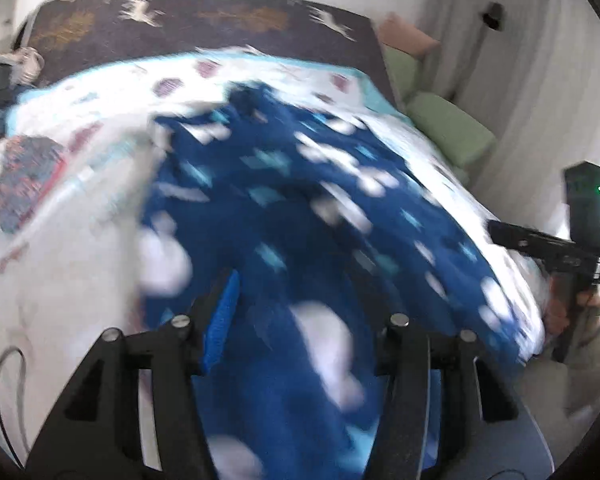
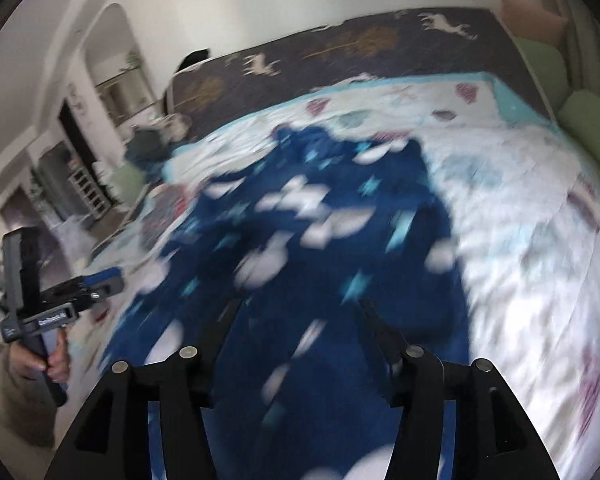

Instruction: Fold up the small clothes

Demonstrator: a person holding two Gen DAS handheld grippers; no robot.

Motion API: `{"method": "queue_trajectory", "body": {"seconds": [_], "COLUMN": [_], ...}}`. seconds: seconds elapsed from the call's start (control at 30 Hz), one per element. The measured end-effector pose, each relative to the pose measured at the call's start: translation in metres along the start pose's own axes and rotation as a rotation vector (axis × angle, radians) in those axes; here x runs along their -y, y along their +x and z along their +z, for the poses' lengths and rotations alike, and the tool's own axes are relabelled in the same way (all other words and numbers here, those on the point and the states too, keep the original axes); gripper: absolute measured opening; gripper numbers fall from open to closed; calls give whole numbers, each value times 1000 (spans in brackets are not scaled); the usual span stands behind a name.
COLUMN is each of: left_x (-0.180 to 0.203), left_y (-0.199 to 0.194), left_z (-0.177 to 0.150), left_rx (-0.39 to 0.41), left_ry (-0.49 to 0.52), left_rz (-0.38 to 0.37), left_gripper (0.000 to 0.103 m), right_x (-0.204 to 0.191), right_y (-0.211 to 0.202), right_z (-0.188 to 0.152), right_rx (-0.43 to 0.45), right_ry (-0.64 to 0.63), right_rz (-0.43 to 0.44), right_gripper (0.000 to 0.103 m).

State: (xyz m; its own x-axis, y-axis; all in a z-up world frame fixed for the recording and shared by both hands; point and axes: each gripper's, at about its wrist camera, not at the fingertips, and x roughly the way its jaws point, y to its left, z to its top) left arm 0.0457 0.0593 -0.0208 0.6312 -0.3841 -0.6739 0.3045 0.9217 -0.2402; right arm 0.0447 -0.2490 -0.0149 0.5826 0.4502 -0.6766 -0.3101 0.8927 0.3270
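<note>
A blue garment (image 1: 284,216) printed with white and pale-blue shapes is spread on the white patterned bedspread (image 1: 72,160), its long axis running from 6 o'clock toward 12 o'clock, at the dark headboard (image 1: 204,20). The left gripper (image 1: 300,280) is seen with jaws parted over the fabric, nothing pinched. Only the left wrist view shows the green cushions (image 1: 448,128) at 3 o'clock beside curtains. The right gripper (image 2: 296,308) is likewise parted above the cloth. Only the right wrist view shows an arched doorway (image 2: 112,60) at 10 o'clock.

Black left claw (image 1: 296,292) with silver screws, seemingly blue-padded fingers (image 1: 224,316).
</note>
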Motion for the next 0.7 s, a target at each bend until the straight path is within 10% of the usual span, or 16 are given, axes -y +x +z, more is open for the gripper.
{"method": "queue_trajectory", "body": {"seconds": [0.2,0.5,0.6,0.7], "left_x": [64,118,110,98], "left_y": [5,21,25,12], "left_z": [-61,-104,-102,-93], "left_rx": [-129,-183,-193,-173], "left_ry": [84,208,150,63], "left_rz": [-89,-6,-2,-67], "left_gripper": [54,57,18,12], "right_x": [-39,-72,-68,-75], "right_y": [-3,-36,-43,-49], "right_z": [-66,-134,-145,-152], "right_rx": [-62,-13,-12,3], "right_ry": [42,-77,-71,-121], "right_rz": [31,-41,-69,-91], "right_gripper": [57,58,58,58]}}
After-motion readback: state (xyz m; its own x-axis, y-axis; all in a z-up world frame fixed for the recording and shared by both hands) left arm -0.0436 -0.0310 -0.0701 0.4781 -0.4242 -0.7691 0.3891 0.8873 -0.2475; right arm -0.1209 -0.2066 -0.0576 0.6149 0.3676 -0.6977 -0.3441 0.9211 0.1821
